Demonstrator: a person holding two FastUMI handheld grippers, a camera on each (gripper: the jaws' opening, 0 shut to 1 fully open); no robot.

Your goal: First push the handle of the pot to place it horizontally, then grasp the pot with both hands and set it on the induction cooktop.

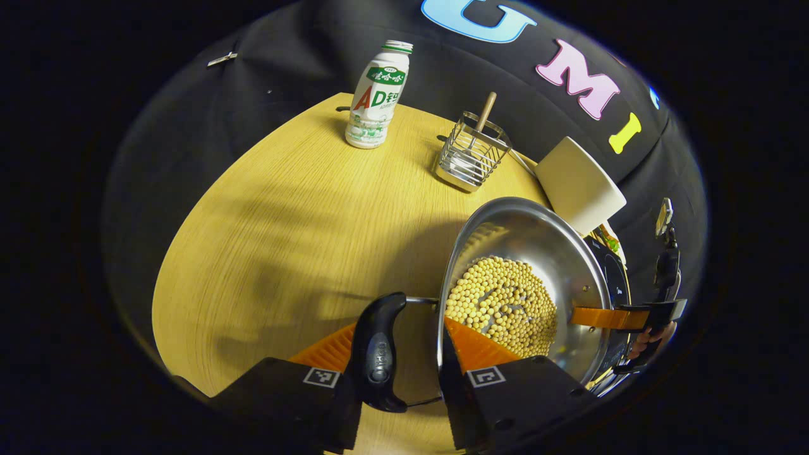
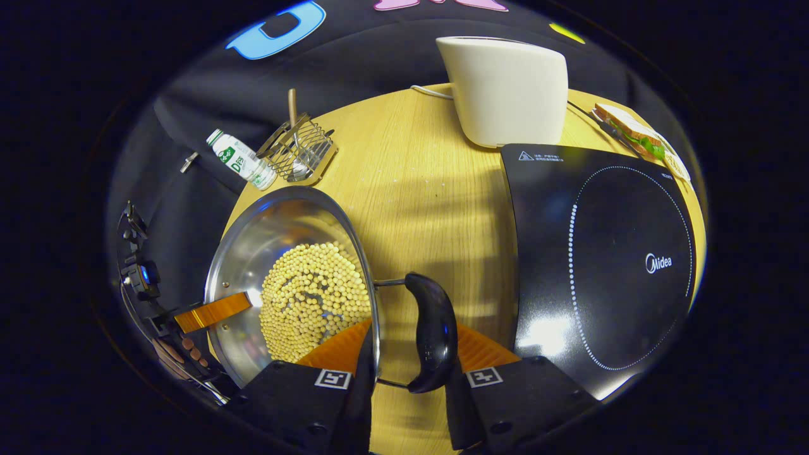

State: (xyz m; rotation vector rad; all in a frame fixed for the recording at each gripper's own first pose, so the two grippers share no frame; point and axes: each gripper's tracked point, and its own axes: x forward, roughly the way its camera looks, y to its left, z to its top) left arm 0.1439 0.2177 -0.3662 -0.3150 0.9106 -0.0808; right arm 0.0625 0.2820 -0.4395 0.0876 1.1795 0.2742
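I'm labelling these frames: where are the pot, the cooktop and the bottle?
pot [image 2: 253,253]: right gripper view, bare steel inner wall above the beans.
cooktop [image 2: 626,265]: right gripper view, middle of the dotted ring on its glass top.
bottle [image 1: 376,95]: left gripper view, its labelled body.

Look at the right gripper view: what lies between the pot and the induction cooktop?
Bare wooden table, apart from the pot's black handle, which juts into that gap. The cooktop itself carries nothing.
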